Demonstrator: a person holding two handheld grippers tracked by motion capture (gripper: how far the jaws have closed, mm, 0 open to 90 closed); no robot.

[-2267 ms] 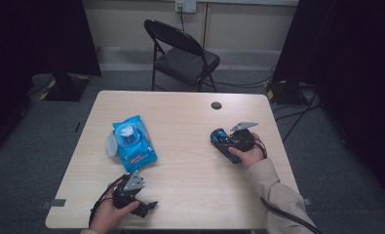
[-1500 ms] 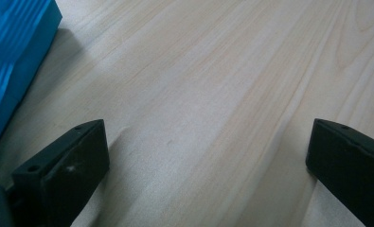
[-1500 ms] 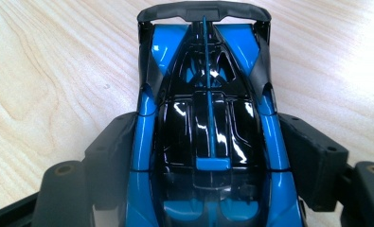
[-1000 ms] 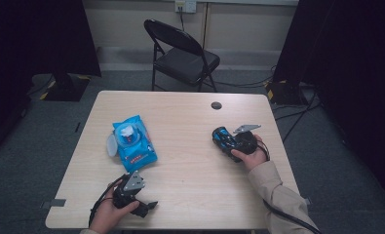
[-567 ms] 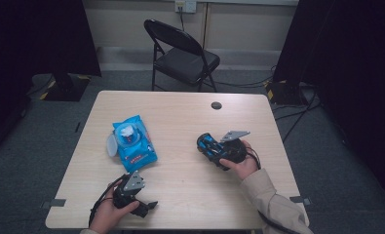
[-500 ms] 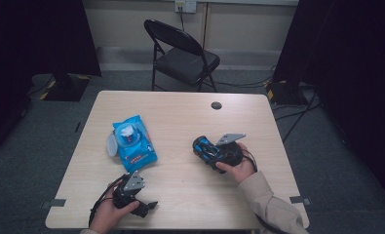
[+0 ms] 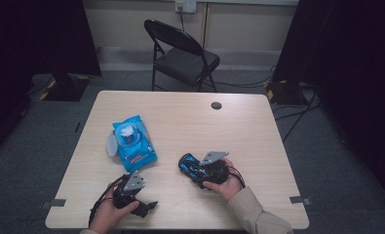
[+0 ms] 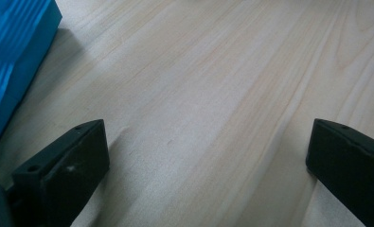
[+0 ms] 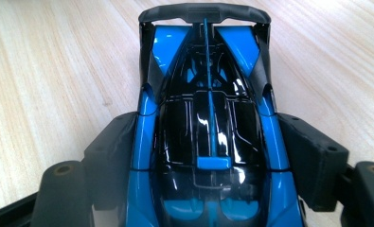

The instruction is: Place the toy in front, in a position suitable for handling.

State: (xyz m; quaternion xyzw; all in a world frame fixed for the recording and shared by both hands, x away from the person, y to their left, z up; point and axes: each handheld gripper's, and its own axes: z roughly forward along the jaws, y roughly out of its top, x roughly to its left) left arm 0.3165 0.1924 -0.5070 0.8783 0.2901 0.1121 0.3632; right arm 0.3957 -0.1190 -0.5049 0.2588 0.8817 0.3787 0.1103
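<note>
Gripping a blue and black toy car (image 7: pixel 190 166), the right gripper (image 7: pixel 196 168) is sitting low on the desk (image 7: pixel 258 131), a little toward five o'clock from the desk's middle, with the person's right hand (image 7: pixel 224 183) wrapped around it from behind. In the right gripper view the jaws are pressing against both flanks of the toy car (image 9: pixel 208 127), whose rear wing is pointing away from the camera toward twelve o'clock over bare wood.

The left gripper (image 7: pixel 146 207) is lying near the desk's near edge at about seven o'clock, held by the left hand (image 7: pixel 109 214). Its jaws are standing wide apart with nothing between them, as the left gripper view is showing, with only wood grain in the gap.

A blue pack of wipes (image 7: pixel 133 143) is lying flat at about nine o'clock from the desk's middle, its white lid flipped open to the pack's left side. It is sitting between the two grippers and the far left part of the desk, close to the left gripper; its blue edge (image 8: pixel 14 61) is showing at ten o'clock in the left gripper view.

A small dark round plug (image 7: pixel 216 105) is sitting in the desk at one o'clock, well apart from everything. A black folding chair (image 7: pixel 182 53) is standing on the floor beyond the far edge.
</note>
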